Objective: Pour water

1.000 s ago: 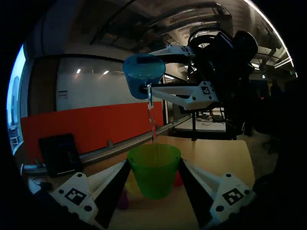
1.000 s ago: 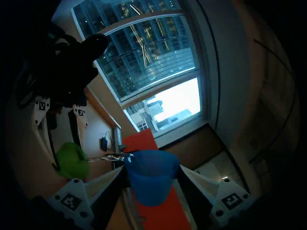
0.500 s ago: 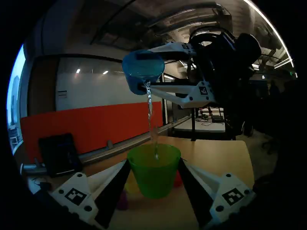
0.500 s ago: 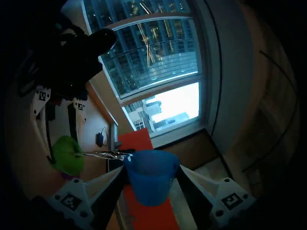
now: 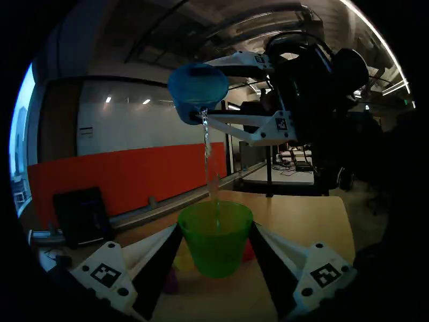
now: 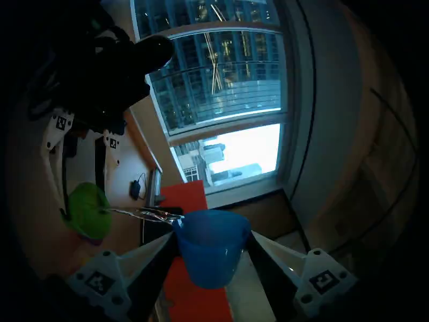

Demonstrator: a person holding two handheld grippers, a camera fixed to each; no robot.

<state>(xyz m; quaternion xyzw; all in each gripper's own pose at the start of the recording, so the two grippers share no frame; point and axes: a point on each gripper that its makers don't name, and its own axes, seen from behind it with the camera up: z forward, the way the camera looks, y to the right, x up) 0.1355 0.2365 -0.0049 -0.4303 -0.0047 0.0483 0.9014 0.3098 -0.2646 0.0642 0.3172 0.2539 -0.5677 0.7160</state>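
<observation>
The green cup (image 5: 215, 239) is upright, with its mouth up and its long axis vertical. Both fingers of the left gripper (image 5: 215, 231) press on its sides. It is over the wooden table (image 5: 305, 214); I cannot tell if it touches the top.

High above it, the right gripper (image 6: 212, 239) clamps the blue cup (image 5: 197, 88) between its 2 fingers. This cup is tipped far over, with its axis nearly level and its mouth turned down a little. A thin stream of water (image 5: 206, 155) falls from its lower lip into the green cup.

Behind the table runs an orange wall panel (image 5: 118, 177), and a dark flat screen (image 5: 83, 214) stands near it. The right gripper view shows a large window (image 6: 225, 107) with tall buildings outside.
</observation>
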